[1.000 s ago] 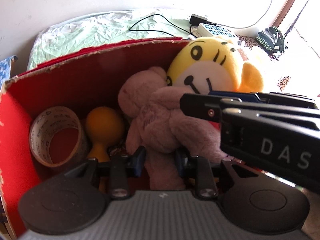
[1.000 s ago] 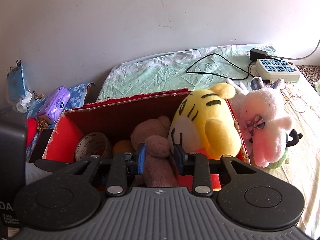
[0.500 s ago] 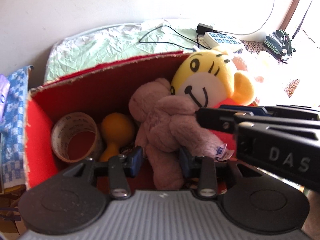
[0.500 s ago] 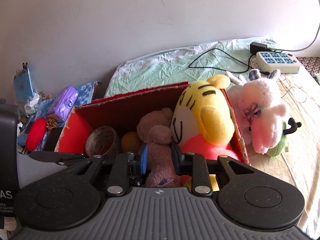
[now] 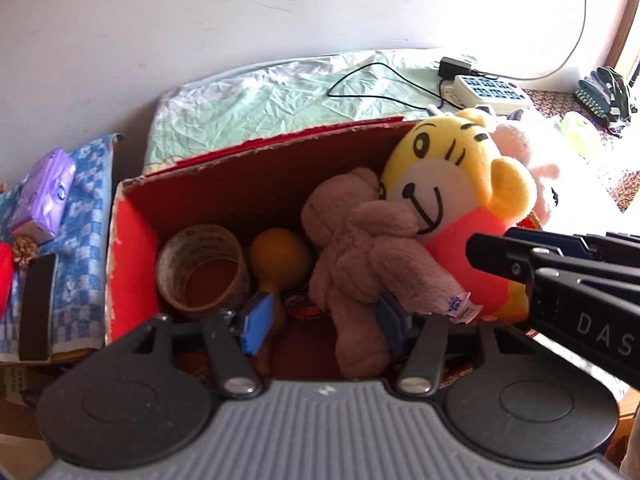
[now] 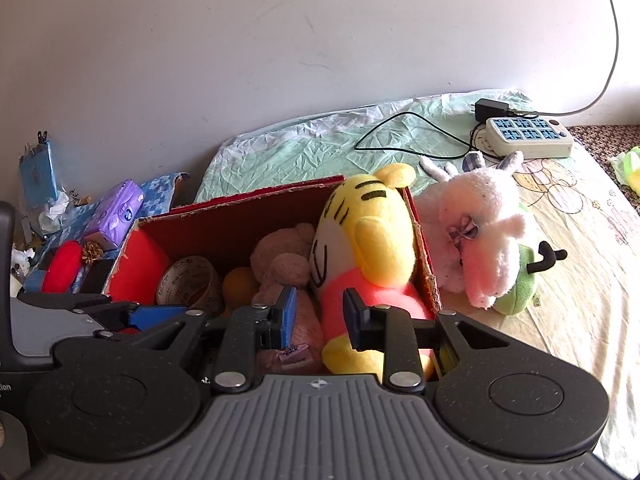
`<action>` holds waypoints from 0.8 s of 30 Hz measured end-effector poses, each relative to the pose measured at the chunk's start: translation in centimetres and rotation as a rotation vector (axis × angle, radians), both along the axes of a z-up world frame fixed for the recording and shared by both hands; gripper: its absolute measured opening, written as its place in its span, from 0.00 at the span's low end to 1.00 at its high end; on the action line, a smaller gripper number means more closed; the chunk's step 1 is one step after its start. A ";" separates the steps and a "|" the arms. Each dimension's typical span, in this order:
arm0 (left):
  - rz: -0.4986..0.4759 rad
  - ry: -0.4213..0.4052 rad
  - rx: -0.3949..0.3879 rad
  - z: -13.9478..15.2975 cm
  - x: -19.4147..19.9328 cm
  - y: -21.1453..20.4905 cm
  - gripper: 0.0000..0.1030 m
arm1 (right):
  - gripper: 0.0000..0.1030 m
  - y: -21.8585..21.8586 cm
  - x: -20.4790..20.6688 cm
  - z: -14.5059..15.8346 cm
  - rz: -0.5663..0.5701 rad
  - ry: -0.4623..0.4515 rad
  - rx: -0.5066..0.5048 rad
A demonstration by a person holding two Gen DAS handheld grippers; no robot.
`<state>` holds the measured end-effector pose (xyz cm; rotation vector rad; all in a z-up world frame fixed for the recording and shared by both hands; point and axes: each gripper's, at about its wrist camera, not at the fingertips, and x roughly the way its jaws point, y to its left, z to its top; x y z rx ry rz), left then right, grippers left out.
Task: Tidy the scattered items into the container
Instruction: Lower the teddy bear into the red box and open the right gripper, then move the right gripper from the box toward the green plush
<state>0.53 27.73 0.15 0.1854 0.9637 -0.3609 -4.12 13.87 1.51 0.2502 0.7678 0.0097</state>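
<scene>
A second ago the left tongs (image 5: 320,318) were pinched on the brown bear (image 5: 360,256); now their jaws are opening, the bear's leg lying loose between the pads, no longer pressed. The tongs have also drawn up and back, so more of the red box (image 5: 132,240) shows. I judge the bear delivered and this hand free for the next item

The right tongs (image 6: 318,316) are nearly together with nothing clamped; the yellow tiger (image 6: 372,240) sits just beyond their tips, not gripped

Ahead of both tongs, the box holds, from the left tongs' view, a roll of tape (image 5: 202,266) beyond the left pad, an orange ball-shaped toy (image 5: 280,258) beside it, then the bear leaning on the tiger at the far right wall

Outside, right of the right tongs and against the box wall, a pink plush (image 6: 476,240) lies on the bed (image 6: 580,280), seemingly still to be packed
</scene>
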 end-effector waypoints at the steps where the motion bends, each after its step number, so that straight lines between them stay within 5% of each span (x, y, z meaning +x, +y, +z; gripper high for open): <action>1: 0.008 -0.001 0.001 0.0 0.0 0.0 0.60 | 0.27 0.0 -0.1 -0.1 0.000 0.000 -0.001; 12: 0.109 -0.040 0.032 0.5 -0.1 0.5 0.84 | 0.27 -0.1 -0.7 0.1 0.010 -0.016 -0.019; 24: 0.207 -0.048 0.063 -0.1 0.1 1.4 0.89 | 0.28 0.9 -1.2 0.4 0.045 -0.037 -0.056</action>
